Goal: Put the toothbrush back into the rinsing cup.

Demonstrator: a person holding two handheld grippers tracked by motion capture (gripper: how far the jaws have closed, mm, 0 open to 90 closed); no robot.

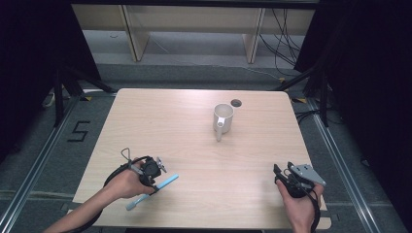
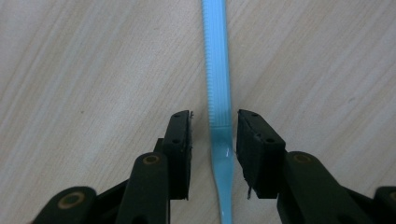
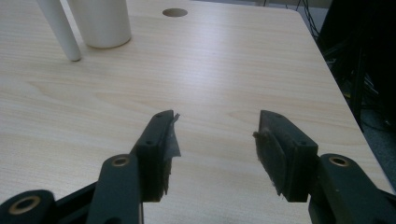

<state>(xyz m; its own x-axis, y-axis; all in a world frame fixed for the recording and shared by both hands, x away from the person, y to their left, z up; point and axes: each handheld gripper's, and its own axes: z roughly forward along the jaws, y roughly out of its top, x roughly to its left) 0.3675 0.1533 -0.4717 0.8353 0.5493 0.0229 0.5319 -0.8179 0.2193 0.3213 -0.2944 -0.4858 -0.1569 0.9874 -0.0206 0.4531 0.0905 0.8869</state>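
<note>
Left gripper (image 2: 214, 122) straddles my blue toothbrush (image 2: 218, 93) near the table's (image 1: 194, 131) front-left edge, pads not yet pressing; right gripper (image 3: 217, 122) released, bare wood ahead toward mug (image 1: 223, 118).

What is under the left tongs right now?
A light blue toothbrush lies flat on the wooden table, its handle running between the open jaws of the left tongs. Its brush end can't be made out here.

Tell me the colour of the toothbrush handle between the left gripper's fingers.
Light blue toothbrush handle; clearest in the left gripper view.
</note>
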